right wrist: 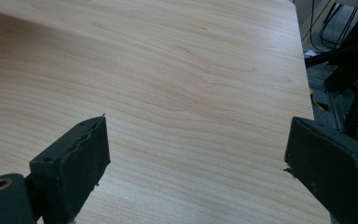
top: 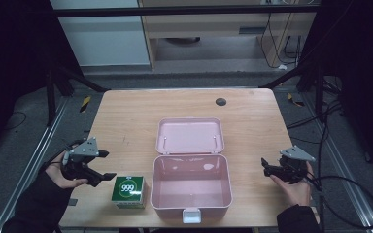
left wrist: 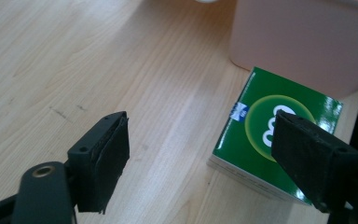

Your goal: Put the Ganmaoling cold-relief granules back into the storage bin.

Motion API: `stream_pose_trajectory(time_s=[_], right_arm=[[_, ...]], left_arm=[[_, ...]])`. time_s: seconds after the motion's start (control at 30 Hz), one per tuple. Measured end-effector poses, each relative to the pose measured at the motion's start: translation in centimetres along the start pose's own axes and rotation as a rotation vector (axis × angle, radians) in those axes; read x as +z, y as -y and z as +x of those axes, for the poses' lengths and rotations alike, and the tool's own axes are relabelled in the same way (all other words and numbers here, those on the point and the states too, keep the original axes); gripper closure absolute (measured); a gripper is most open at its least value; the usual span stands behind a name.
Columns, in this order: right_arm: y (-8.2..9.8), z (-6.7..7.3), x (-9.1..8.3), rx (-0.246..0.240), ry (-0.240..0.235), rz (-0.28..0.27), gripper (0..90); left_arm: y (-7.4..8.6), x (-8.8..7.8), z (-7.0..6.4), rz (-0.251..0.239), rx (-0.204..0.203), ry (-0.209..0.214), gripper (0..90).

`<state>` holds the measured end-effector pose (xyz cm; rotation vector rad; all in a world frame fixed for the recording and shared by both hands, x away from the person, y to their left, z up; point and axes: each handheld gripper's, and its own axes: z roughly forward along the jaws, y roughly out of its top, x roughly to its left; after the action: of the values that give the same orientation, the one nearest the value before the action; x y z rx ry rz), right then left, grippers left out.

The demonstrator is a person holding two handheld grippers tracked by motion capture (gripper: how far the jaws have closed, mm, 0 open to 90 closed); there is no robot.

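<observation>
green box (top: 129,191) lies flat on my tabletop (top: 126,116), label up, squarish, touching the open pink case (top: 191,194), which looks empty. left claw (top: 105,165) and right claw (top: 264,165) both gape, holding nothing.

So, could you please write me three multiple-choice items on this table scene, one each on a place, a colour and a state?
1. Where does the green box lie?
A. inside the pink case
B. on the table, left of the pink case
C. on the case's lid

2. What colour is the case?
A. pink
B. blue
C. yellow

3. How does the case stand?
A. shut and latched
B. open, with the lid laid back
C. tipped on its side

Answers:
1 B: in the high view the box sits on the wood of the table beside the case's left wall.
2 A: base and lid are both pink.
3 B: the lid lies flat behind the empty base.
</observation>
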<state>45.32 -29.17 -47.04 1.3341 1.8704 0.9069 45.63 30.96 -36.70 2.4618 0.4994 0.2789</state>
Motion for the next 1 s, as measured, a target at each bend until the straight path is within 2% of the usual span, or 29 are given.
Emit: stream_pose_trajectory(time_s=[0.13,0.33,0.8,1.0], right_arm=[[0.1,0.1,0.1,-0.008,-0.006,0.006,6.3],[0.1,0.1,0.2,-0.018,-0.009,0.015,5.9],[0.2,0.2,0.3,-0.027,-0.018,0.024,5.3],[0.3,0.1,0.4,-0.028,-0.016,0.03,4.9]], left_arm=[[-0.4,0.0,-0.6,0.028,0.053,0.035,16.2],[-0.7,0.2,-0.9,0.054,0.084,0.054,14.8],[-1.9,1.4,-2.0,0.12,0.199,0.113,12.4],[-2.2,2.3,-2.3,0.136,0.218,0.137,11.5]])
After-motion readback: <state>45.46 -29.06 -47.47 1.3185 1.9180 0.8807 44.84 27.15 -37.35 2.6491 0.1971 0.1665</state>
